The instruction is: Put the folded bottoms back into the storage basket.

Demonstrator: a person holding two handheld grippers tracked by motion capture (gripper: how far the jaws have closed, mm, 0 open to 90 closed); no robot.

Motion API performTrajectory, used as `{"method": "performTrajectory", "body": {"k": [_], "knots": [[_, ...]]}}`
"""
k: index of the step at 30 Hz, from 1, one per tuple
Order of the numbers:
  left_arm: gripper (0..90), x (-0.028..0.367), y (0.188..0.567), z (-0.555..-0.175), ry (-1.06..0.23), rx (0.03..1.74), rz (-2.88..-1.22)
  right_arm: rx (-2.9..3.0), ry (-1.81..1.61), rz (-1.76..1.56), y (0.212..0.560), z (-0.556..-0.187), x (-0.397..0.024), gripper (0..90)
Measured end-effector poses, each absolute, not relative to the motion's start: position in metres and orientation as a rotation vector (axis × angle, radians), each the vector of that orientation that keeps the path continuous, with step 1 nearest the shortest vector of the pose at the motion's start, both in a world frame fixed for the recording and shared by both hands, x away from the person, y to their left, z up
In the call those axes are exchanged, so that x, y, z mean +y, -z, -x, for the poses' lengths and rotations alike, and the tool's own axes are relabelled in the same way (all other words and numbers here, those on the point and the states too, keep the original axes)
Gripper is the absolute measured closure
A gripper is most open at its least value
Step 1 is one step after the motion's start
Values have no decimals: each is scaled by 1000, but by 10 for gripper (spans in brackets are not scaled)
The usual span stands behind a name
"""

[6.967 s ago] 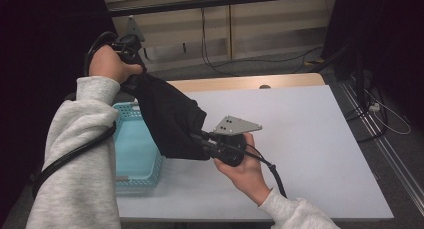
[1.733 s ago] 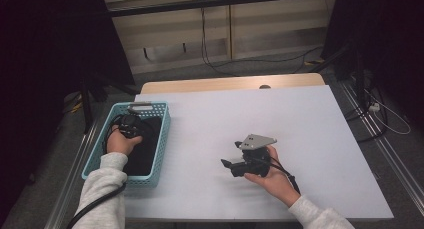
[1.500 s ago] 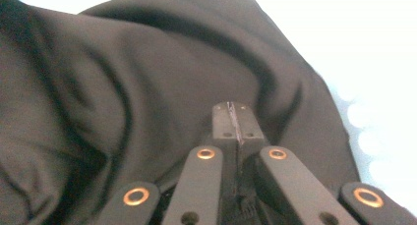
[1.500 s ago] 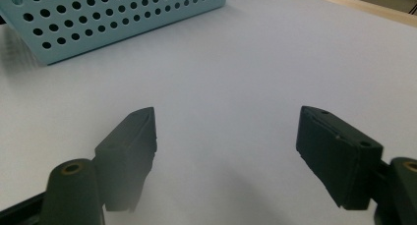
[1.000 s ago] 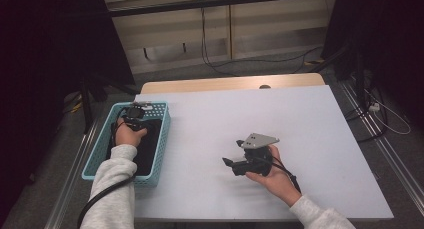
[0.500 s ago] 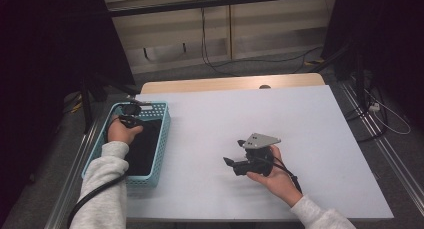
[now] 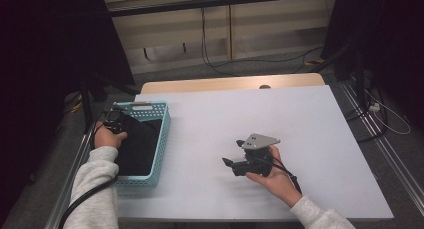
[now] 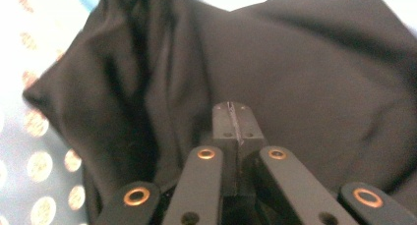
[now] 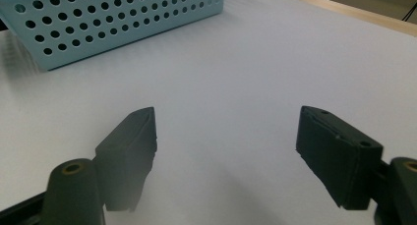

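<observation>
A black cloth (image 7: 140, 144) lies crumpled inside the light blue perforated basket (image 7: 163, 139) at the table's left edge. My left gripper (image 7: 117, 119) hovers at the basket's far left corner, held from below by a hand in a grey sleeve. In the left gripper view its jaws (image 8: 231, 112) are shut pad to pad with nothing between them, just above the black cloth (image 8: 305, 63). My right gripper (image 7: 232, 153) rests low over the white table near its front middle, pointing left. Its jaws (image 9: 226, 122) stand wide open over bare table.
The white table (image 7: 300, 114) stretches to the right of the basket (image 9: 123, 23). A wooden strip borders its far edge. Cables run across the floor beyond and to the right. A metal rail runs along the floor left of the basket.
My left hand has drifted left toward the basket's far left corner with its jaws shut. The right gripper has kept still and open.
</observation>
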State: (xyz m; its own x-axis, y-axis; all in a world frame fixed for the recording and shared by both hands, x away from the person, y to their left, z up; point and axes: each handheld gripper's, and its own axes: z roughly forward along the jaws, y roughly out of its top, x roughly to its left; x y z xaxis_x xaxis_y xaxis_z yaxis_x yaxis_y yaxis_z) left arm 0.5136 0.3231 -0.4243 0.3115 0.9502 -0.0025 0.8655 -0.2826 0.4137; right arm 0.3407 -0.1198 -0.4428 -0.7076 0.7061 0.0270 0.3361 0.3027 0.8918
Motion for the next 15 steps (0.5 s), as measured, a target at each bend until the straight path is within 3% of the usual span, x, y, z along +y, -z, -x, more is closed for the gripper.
{"method": "performTrajectory", "body": {"k": [5, 15], "knots": [[900, 330, 426, -516, -411, 1667, -2229, 2207, -1368, -934, 444, -341, -120, 229], [900, 336, 422, -516, -390, 1720, -2186, 2197, -1366, -939, 443, -342, -123, 229]]}}
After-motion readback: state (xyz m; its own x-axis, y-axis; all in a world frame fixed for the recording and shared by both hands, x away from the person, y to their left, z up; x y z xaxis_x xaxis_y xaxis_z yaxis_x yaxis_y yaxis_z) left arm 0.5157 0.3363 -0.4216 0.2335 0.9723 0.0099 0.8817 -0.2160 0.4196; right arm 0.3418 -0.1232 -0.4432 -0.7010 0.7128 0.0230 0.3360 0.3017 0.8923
